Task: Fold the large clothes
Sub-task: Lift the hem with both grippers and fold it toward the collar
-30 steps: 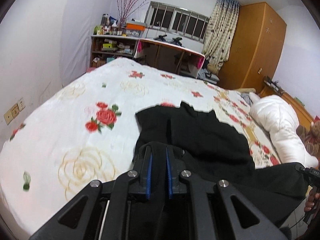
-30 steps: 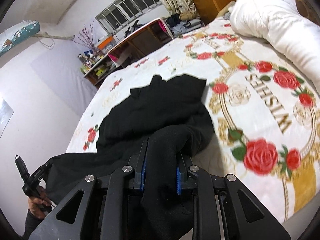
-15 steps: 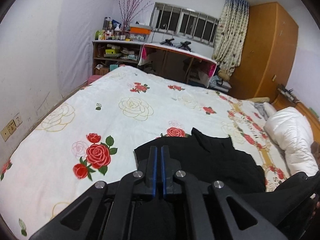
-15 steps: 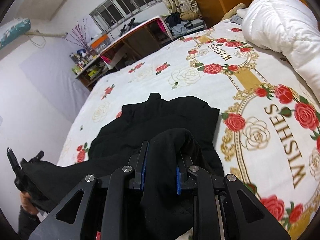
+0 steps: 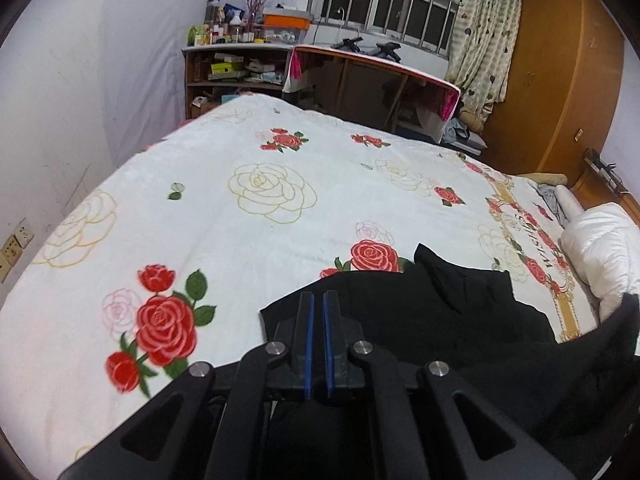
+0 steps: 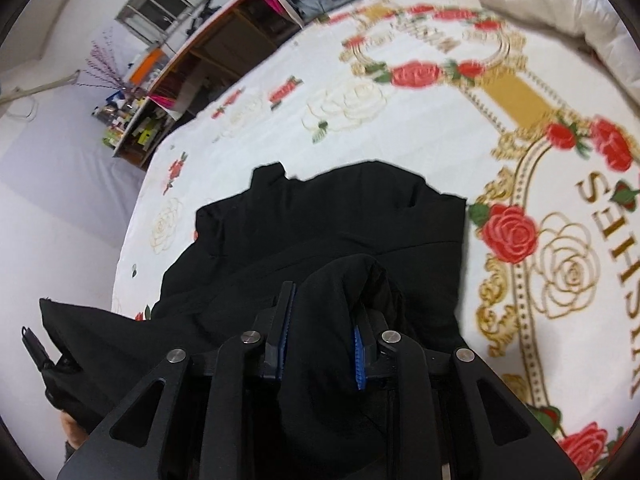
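Two tongs (image 5: 316, 300) (image 6: 324, 312) pinch one black garment (image 6: 340, 220).

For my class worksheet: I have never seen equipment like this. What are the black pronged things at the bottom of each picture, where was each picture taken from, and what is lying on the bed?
There is no robot here. A person holds a hand-held gripper in each hand, and each gripper carries a wide-angle camera looking forward along its two fingers. One picture comes from the left gripper, the other from the right gripper. Both look down at a bed covered with a white rose-patterned sheet. A large black garment lies on it, partly lifted. The right gripper pinches a thick bunch of that cloth between its blue pads; its jaws have just eased slightly wider. The left gripper's jaws are nearly together, apparently clamping another edge of the garment. A white quilt lies bunched at the bed's side.
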A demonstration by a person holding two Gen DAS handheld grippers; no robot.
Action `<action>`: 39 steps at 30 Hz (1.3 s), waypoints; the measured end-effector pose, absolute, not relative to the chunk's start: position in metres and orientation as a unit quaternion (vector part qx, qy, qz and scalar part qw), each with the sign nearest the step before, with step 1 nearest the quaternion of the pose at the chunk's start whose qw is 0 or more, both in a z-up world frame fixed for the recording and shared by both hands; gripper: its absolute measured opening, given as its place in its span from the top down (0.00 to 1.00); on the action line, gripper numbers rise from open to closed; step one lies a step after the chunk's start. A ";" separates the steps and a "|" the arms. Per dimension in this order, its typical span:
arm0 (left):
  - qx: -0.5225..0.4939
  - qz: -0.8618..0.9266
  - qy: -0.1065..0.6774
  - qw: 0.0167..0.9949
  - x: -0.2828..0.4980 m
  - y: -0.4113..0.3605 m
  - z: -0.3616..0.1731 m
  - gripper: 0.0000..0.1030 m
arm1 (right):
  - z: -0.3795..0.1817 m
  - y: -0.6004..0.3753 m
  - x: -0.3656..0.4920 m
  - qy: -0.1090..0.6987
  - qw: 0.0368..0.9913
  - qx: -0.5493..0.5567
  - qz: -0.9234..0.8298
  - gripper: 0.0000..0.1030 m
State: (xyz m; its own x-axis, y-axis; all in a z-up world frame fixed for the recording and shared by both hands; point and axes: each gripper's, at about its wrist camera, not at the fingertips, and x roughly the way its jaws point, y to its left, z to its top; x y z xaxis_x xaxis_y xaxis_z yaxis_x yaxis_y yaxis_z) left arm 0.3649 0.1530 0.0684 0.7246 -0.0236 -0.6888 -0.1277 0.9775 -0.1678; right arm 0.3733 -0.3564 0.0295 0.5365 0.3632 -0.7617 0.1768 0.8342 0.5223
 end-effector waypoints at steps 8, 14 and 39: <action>-0.122 0.021 0.355 0.927 0.394 0.171 0.061 0.48 | 0.022 -0.382 0.396 0.440 0.824 0.346 0.089 0.30; -0.138 0.016 0.330 0.934 0.385 0.186 0.071 0.39 | 0.055 -0.403 0.386 0.379 0.867 0.315 0.074 0.26; -0.102 -0.041 0.413 0.904 0.398 0.149 -0.011 0.85 | 0.000 -0.373 0.405 0.431 0.877 0.200 0.076 0.82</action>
